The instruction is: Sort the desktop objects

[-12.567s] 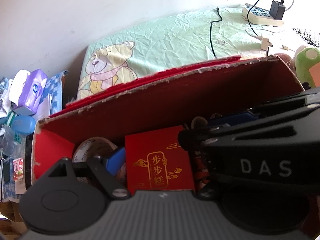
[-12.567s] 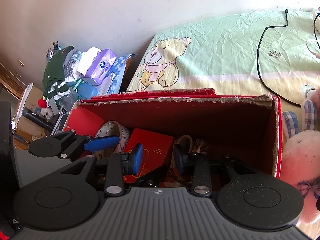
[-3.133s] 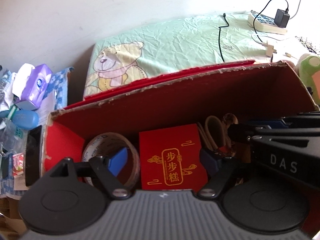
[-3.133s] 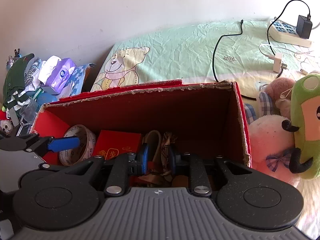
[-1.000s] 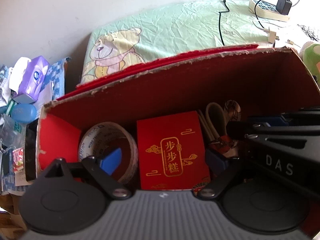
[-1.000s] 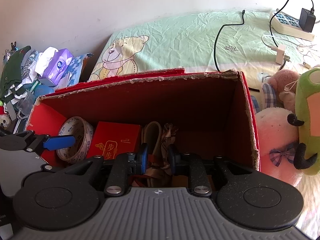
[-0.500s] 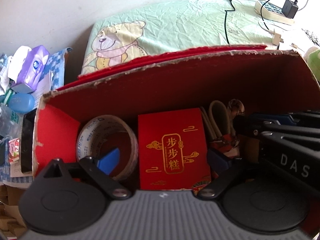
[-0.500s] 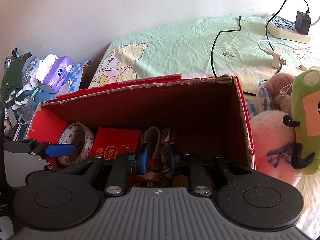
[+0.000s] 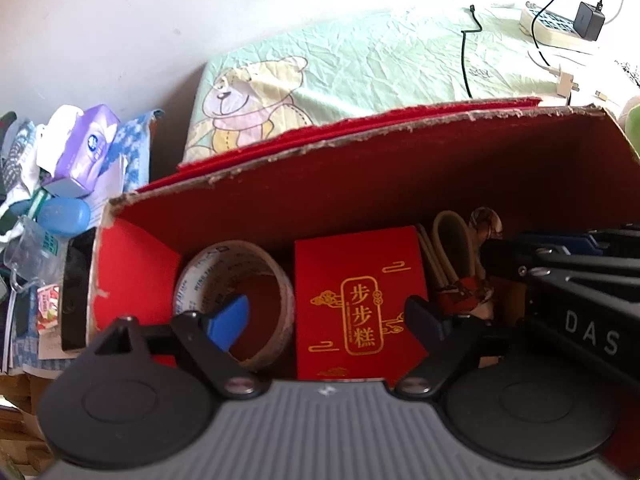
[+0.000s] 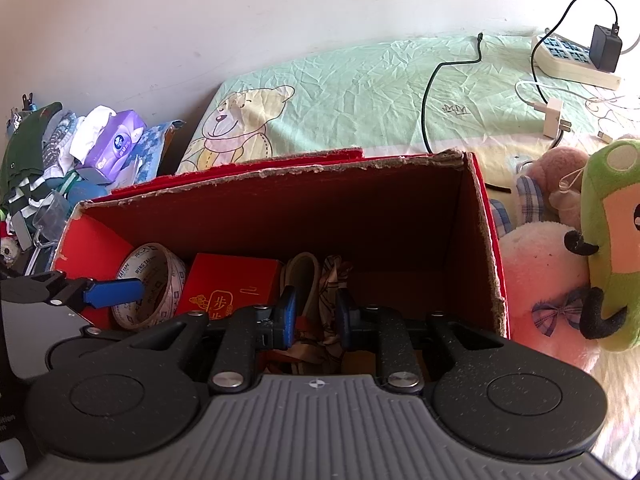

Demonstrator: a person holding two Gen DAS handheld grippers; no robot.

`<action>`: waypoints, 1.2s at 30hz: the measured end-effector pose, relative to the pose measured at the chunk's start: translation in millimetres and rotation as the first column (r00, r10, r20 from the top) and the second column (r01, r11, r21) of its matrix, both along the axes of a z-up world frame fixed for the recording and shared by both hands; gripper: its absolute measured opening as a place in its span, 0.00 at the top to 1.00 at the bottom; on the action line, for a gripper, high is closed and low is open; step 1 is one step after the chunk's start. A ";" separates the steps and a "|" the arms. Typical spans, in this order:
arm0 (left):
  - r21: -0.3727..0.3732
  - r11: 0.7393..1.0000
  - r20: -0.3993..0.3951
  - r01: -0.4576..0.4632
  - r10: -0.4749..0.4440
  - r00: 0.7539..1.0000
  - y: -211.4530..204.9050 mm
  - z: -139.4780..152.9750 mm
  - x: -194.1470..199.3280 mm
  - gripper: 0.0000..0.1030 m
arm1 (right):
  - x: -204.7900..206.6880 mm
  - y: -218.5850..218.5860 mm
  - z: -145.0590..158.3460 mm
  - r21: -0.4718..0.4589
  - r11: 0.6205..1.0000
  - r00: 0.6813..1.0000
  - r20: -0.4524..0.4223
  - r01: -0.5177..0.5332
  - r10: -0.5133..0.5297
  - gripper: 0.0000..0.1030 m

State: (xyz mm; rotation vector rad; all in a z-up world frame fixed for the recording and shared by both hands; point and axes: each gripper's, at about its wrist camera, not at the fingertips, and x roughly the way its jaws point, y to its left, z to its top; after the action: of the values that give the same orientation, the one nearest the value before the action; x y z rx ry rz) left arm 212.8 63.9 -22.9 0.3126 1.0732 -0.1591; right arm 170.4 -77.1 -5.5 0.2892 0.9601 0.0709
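Inside the red cardboard box (image 9: 400, 168), w/ torn top edges, sit a roll of clear printed tape (image 9: 236, 292), a small red packet w/ gold characters (image 9: 360, 300), and a tangle of beige strap and patterned fabric (image 9: 460, 264). Tape lies at the box's left end, packet just right of it, touching or nearly so; strap bundle right of the packet.

Left gripper (image 9: 324, 320) hangs over the box, jaws spread wide: blue pad inside the tape ring's outline, dark pad at the packet's right edge. Can't tell if either pad touches anything. Nothing gripped.

Right gripper (image 10: 316, 316) is narrow but not closed; fabric shows in the gap between its blue pads, low in the box over the strap bundle. Can't tell if it pinches the fabric.

Left wrist view only: the packet's full face and characters, plus the right gripper's black side marked DAS at the box's right end. Right wrist view only: the box's empty-looking right portion, the left gripper's blue finger (image 10: 114, 292) across the tape, and beside the box's right wall a pink plush (image 10: 544, 272) and a green plush (image 10: 612, 240).

Both views: behind the box a green bear-print sheet (image 10: 360, 92), black cable, white power strip (image 10: 572, 60) w/ black charger. Left of the box, a clutter pile w/ purple tissue pack (image 10: 116, 144).
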 end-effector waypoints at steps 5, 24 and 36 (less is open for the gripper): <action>0.000 1.000 -0.006 -0.012 0.012 1.000 1.5 0.1 0.8 0.15 | -0.4 -0.3 0.0 -0.006 1.000 1.000 0.005 0.006 -0.006 0.80; -0.032 0.998 0.000 -0.057 0.057 0.998 8.1 3.6 1.8 0.14 | -11.2 -2.0 3.1 0.006 1.000 0.996 0.082 0.028 -0.028 0.80; -0.089 0.987 0.005 -0.132 0.133 0.991 19.3 6.7 2.7 0.08 | -14.0 -0.6 3.7 -0.011 1.000 0.995 0.102 0.024 -0.023 0.80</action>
State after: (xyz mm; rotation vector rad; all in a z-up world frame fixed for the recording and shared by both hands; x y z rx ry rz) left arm 215.5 83.2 -16.2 0.1618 1.0693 -0.0857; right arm 156.5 -77.7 -1.7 0.2827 0.8559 0.0575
